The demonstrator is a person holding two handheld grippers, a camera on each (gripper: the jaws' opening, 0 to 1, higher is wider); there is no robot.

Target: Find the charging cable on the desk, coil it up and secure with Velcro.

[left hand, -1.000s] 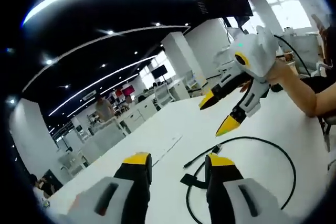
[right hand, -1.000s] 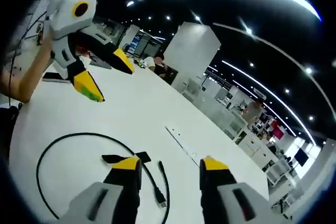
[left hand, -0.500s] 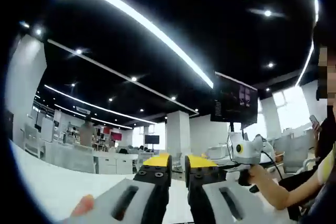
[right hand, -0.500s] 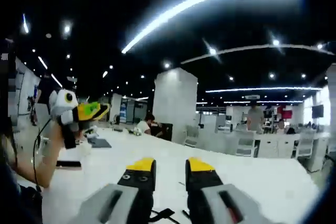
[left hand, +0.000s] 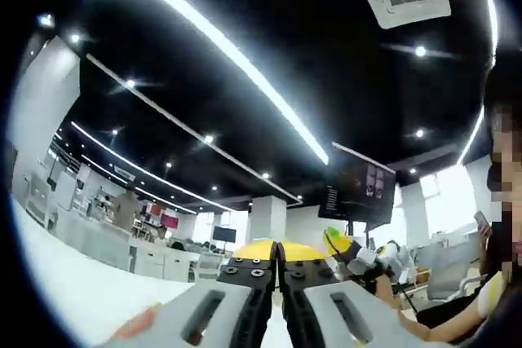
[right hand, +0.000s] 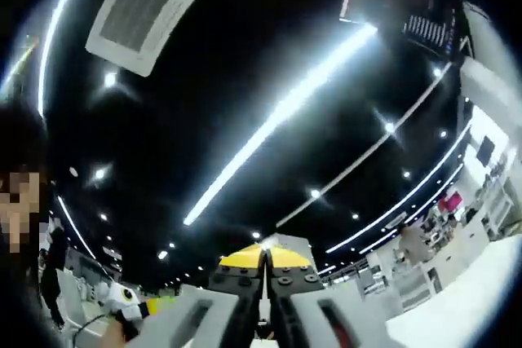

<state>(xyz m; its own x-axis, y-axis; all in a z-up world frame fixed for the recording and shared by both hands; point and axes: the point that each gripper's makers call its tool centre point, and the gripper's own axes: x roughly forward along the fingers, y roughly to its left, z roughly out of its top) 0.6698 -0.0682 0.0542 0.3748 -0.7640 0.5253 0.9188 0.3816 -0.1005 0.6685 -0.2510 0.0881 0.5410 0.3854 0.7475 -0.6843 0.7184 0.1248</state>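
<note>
Yellow-tipped jaws of left hand-held gripper pressed together, empty; right hand-held gripper likewise, holding nothing. Both aimed up at ceiling light strips. Charging cable out of sight, place unknown. Advice: tilt down toward white worktop, spread jaws, locate cable end before coiling.

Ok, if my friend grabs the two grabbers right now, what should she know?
Left gripper: jaws shut together, nothing between them, pointing up toward the ceiling lights.
Right gripper: jaws shut too, empty, also tilted up at the ceiling.
Each gripper peeks into the other's view low down, held up in a hand.
The white desk is a strip at the bottom of the views; the charging cable and its Velcro cannot be seen from here.
Done: nothing that these views can confirm.
Left: tip both grippers down to the desk, find the cable, coil it, wrap the Velcro.
</note>
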